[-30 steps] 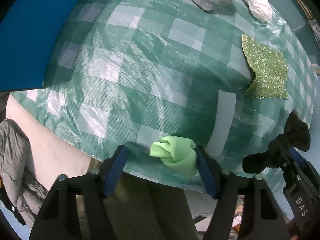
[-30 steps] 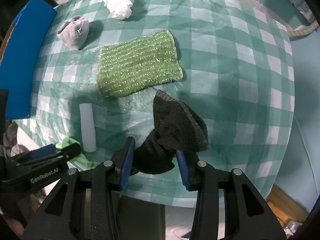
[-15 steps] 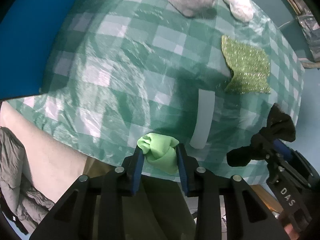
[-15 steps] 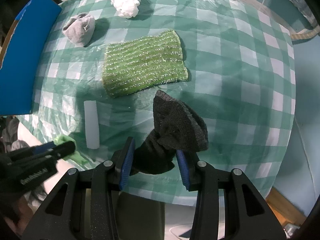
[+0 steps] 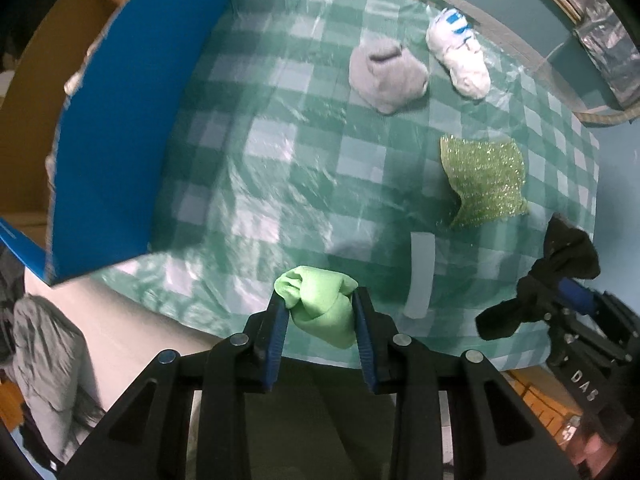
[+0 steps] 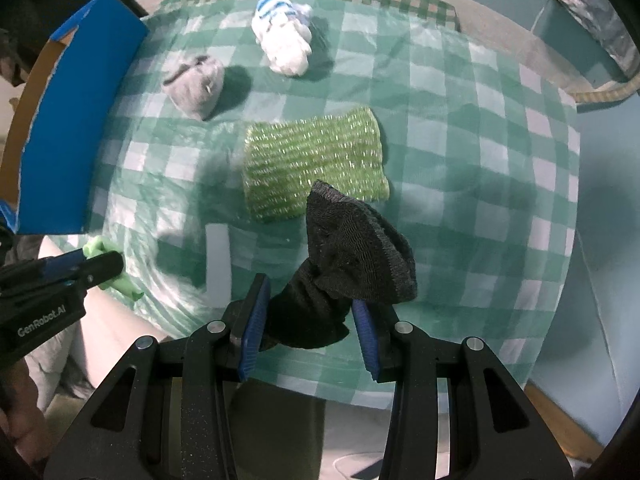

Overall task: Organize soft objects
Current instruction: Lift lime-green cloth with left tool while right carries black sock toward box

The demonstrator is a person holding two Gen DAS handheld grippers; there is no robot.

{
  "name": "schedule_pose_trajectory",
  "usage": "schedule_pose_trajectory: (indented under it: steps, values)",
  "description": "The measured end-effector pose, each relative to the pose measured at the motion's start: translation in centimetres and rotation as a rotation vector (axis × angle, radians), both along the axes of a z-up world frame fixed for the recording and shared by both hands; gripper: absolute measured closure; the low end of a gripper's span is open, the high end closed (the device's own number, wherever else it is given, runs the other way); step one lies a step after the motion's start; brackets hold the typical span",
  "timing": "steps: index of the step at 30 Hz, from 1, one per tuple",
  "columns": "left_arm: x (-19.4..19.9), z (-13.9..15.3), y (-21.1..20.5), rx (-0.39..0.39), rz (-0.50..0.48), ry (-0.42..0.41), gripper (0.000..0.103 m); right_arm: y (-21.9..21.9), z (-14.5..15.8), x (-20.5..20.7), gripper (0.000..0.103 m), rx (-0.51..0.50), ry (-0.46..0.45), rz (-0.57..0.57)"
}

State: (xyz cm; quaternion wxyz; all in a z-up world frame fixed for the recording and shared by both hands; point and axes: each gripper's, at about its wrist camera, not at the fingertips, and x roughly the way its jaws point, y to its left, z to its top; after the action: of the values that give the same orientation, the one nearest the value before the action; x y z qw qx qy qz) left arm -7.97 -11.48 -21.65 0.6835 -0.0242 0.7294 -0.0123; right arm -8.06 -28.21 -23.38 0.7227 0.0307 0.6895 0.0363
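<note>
Both grippers lifted off checked tablecloth [image 5: 280, 152]; blue box [image 5: 132, 120] nearer.

1. White letters "DAS" stand on the black body of the right gripper [image 5: 576, 292], seen from the left wrist.
2. "GenRobot.AI" stands in white on the black body of the left gripper [image 6: 102, 266], seen from the right wrist.

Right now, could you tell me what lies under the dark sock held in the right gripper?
In the right wrist view, the dark sock hangs above the checked tablecloth and covers a corner of the glittery green cloth. Whatever lies beneath that covered corner cannot be seen.
</note>
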Motion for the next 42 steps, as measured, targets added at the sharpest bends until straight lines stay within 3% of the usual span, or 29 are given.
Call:
schedule_pose_trajectory:
  steps: [7,18,34,42]
  values:
    - [2.2,4.1,0.3,0.031,-0.075,-0.071,0.071,0.3,1.9,0.8,0.063,-0.002,-0.014,-0.01]
    - [3.0,7.3,1.7,0.044,-0.126,-0.141,0.071,3.6,4.6,2.4,0.063,0.01,-0.044,0.012]
    - [5.6,11.9,6.9,0.077,-0.1,-0.24,0.071,9.2,9.5,6.9,0.062,0.025,-0.138,0.121]
    - [6.7,13.3,8.7,0.099,-0.107,-0.275,0.071,12.1,10.6,8.3,0.062,0.033,-0.154,0.168]
